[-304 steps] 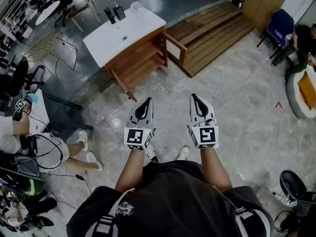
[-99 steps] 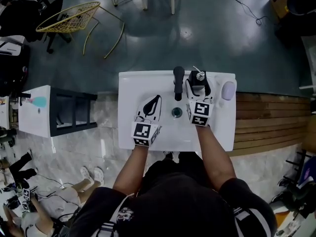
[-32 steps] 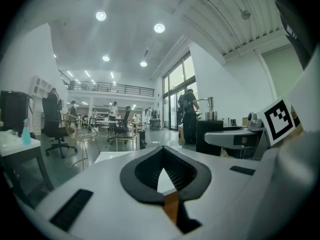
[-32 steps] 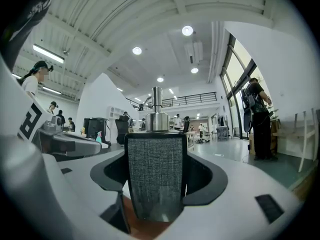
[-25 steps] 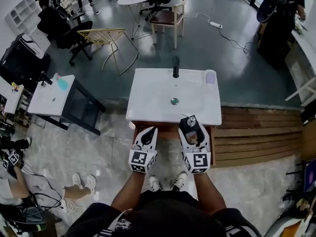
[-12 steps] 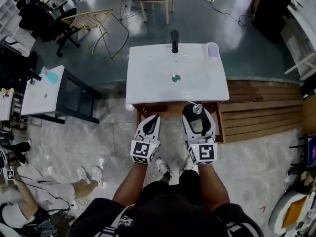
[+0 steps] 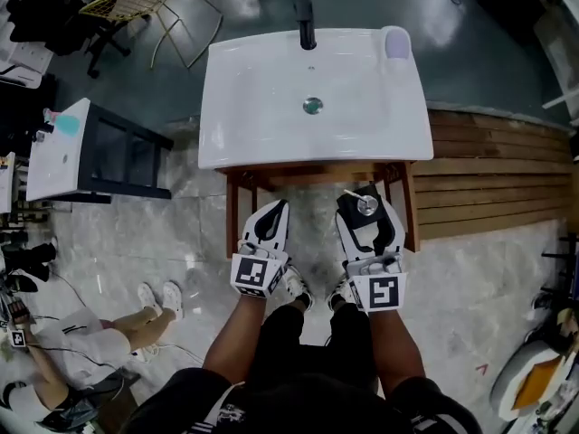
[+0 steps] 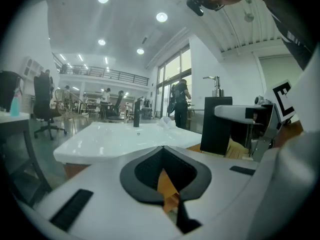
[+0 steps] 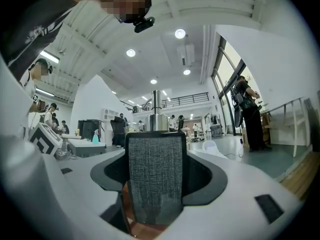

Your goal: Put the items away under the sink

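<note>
A black soap dispenser (image 7: 366,209) with a silver pump stands upright between the jaws of my right gripper (image 7: 366,199), which is shut on it. In the right gripper view its grey-black body (image 9: 155,176) fills the gap between the pads. My left gripper (image 7: 276,206) is shut with nothing in it; its tips meet (image 8: 162,149). Both grippers hang side by side in front of the wooden cabinet (image 7: 317,175) under the white sink (image 7: 262,107). The cabinet's inside is hidden by the sink top.
A black faucet (image 7: 306,21) and a pale cup (image 7: 396,42) stand at the sink's far edge. Cabinet doors (image 7: 232,217) stick out on both sides. Wooden decking (image 7: 498,174) lies to the right, a black-and-white side table (image 7: 90,147) to the left.
Both grippers have dropped lower in front of the cabinet, the right one still holding the dispenser. The head view now looks straight down over the sink.
</note>
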`<action>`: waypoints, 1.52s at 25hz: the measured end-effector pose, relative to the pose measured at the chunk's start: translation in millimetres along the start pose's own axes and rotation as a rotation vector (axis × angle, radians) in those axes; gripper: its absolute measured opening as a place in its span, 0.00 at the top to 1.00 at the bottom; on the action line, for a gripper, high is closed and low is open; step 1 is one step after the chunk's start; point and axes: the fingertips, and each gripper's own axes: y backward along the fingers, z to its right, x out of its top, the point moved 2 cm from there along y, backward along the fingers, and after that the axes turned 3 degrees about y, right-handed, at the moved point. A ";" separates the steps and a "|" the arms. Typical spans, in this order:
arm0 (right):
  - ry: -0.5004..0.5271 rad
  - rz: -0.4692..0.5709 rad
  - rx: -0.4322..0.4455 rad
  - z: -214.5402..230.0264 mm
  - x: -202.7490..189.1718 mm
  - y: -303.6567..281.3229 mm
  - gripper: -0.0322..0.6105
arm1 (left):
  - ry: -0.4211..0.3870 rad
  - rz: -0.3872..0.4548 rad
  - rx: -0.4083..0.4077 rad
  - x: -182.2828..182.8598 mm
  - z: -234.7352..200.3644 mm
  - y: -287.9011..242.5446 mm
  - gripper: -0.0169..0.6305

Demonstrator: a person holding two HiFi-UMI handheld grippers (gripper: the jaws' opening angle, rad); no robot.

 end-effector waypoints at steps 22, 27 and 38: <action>0.055 0.100 -0.107 63.2 -346.4 -61.1 0.45 | -0.074 0.167 0.056 -290.6 -53.4 -160.4 0.96; 0.051 0.126 -0.127 73.3 -377.3 -63.7 0.45 | -0.081 0.161 0.103 -315.6 -57.4 -174.5 0.96; 0.068 0.084 -0.153 94.6 -394.4 -85.9 0.45 | -0.071 0.122 0.155 -314.8 -59.0 -180.2 0.96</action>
